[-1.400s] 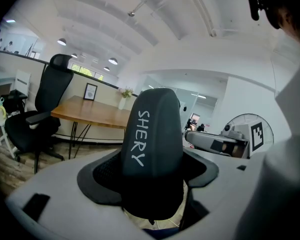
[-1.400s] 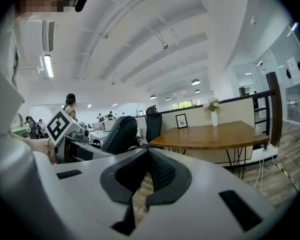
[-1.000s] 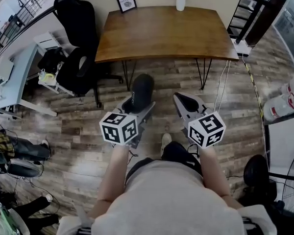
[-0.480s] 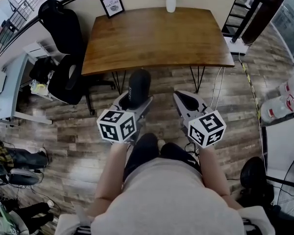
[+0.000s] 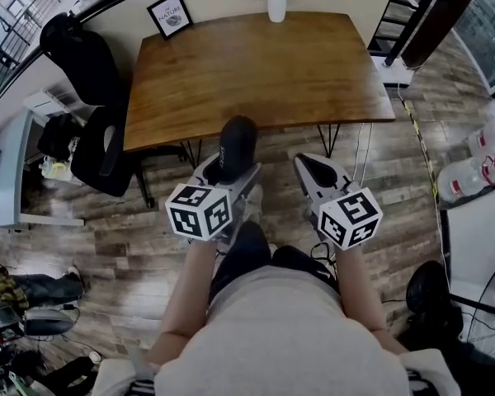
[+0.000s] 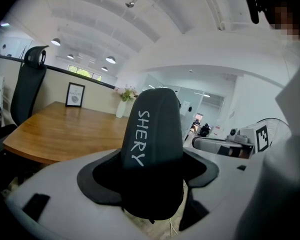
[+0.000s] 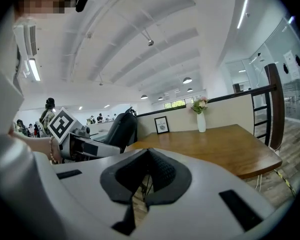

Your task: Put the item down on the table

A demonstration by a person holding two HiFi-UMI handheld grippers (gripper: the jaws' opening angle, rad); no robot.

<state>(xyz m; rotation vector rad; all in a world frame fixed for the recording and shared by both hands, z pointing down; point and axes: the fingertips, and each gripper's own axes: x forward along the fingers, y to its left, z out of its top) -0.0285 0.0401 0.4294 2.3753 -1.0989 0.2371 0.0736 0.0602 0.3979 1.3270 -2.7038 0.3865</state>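
A black oblong case (image 5: 235,143) with white lettering stands upright between the jaws of my left gripper (image 5: 229,162), which is shut on it. In the left gripper view the case (image 6: 152,149) fills the middle and hides what lies straight ahead. It hangs over the floor just short of the near edge of the wooden table (image 5: 256,64). My right gripper (image 5: 312,168) is level with the left one and shut, with nothing in it; its pads (image 7: 162,171) meet. The table top (image 7: 215,144) lies ahead of both grippers.
A white vase (image 5: 276,2) with flowers and a framed picture (image 5: 168,15) stand at the table's far edge. A black office chair (image 5: 91,97) is left of the table. Water bottles (image 5: 487,159) lie on the floor at right. The person's legs are below the grippers.
The view has moved toward the table, whose near edge now lies just ahead of the case. Both grippers keep their pose, and the case stays gripped.
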